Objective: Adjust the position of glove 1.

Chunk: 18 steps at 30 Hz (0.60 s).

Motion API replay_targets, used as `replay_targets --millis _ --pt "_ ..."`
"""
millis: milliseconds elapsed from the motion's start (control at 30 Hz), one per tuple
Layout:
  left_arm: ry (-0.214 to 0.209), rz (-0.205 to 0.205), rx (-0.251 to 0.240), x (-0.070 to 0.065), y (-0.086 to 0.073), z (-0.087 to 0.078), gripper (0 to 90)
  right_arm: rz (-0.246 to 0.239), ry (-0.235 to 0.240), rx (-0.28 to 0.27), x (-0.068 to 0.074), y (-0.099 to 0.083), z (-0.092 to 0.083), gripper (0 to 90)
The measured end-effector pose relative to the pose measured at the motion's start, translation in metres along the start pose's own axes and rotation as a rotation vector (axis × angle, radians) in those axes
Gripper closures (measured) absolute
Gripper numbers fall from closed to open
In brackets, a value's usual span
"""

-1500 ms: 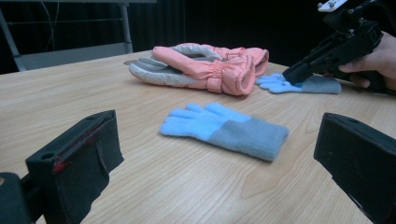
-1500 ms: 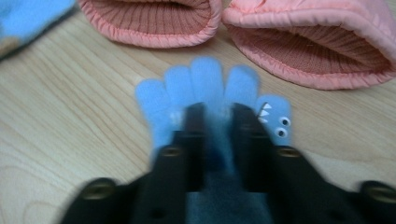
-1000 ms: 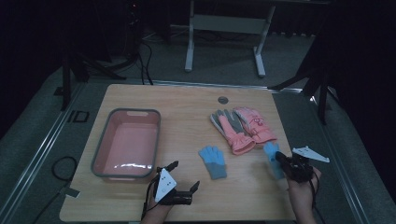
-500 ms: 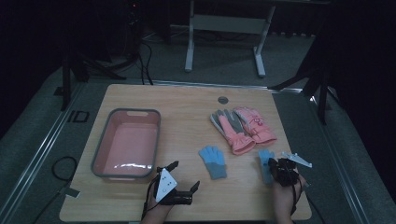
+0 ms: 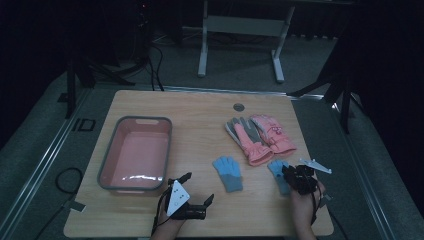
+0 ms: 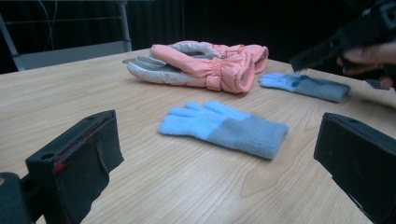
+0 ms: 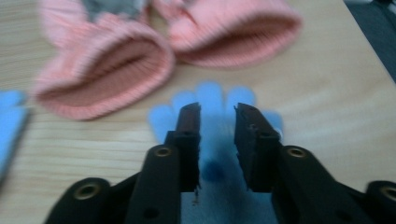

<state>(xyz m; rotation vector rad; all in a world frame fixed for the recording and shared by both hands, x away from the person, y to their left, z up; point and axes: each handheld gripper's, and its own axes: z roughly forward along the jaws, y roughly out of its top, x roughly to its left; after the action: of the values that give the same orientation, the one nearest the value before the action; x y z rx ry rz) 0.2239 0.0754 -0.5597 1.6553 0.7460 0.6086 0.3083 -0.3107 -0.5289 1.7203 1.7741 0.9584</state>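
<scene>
A small blue knit glove (image 5: 276,171) (image 7: 210,95) lies flat on the wooden table at the front right, just below a pair of pink and grey winter gloves (image 5: 262,137) (image 7: 107,70) (image 6: 205,65). My right gripper (image 5: 288,173) (image 7: 217,109) hovers low over this glove; its jaws have just been opening and stand a little apart, not pressing it. A second blue glove (image 5: 227,172) (image 6: 224,126) lies mid-table. My left gripper (image 5: 198,187) (image 6: 218,156) rests near the front edge, wide open and holding nothing, pointing at that second glove.
A pink basin with a grey rim (image 5: 136,120) stands at the table's left. A round hole (image 5: 239,107) sits near the far edge. In the left gripper view the right gripper (image 6: 322,49) and the hand holding it show beyond the far blue glove (image 6: 308,85).
The right gripper has sunk toward the table with the blue glove and its jaws have parted, leaving the glove lying flat. The left gripper has kept still.
</scene>
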Motion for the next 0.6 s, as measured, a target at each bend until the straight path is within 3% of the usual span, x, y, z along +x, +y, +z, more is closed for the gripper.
replay_targets --millis 133,200,267,333,400,533,600 --pt "0.000 0.003 0.001 0.000 0.000 0.000 0.7 -0.186 0.085 -0.015 -0.007 0.011 -0.009 66.6" --pt "0.002 0.003 0.003 0.000 0.000 0.000 0.7 -0.252 0.167 -0.024 -0.014 0.010 -0.011 65.4" --pt "0.003 0.003 0.002 0.000 0.000 0.000 0.7 -0.305 0.191 -0.013 -0.021 0.009 -0.011 65.4" --pt "0.005 -0.002 -0.001 0.000 0.000 0.000 0.7 -0.327 0.241 -0.008 -0.029 0.007 -0.010 64.3" --pt "0.005 -0.008 -0.001 0.000 0.000 0.000 0.7 -0.361 0.246 0.009 -0.034 0.005 -0.008 62.9" --pt "0.005 -0.017 -0.004 0.001 0.000 -0.001 0.7 -0.355 0.296 0.032 -0.039 0.002 -0.005 61.7" --pt "0.007 -0.019 -0.006 0.001 0.000 -0.001 0.7 -0.365 0.296 0.039 -0.037 -0.002 -0.004 61.2"
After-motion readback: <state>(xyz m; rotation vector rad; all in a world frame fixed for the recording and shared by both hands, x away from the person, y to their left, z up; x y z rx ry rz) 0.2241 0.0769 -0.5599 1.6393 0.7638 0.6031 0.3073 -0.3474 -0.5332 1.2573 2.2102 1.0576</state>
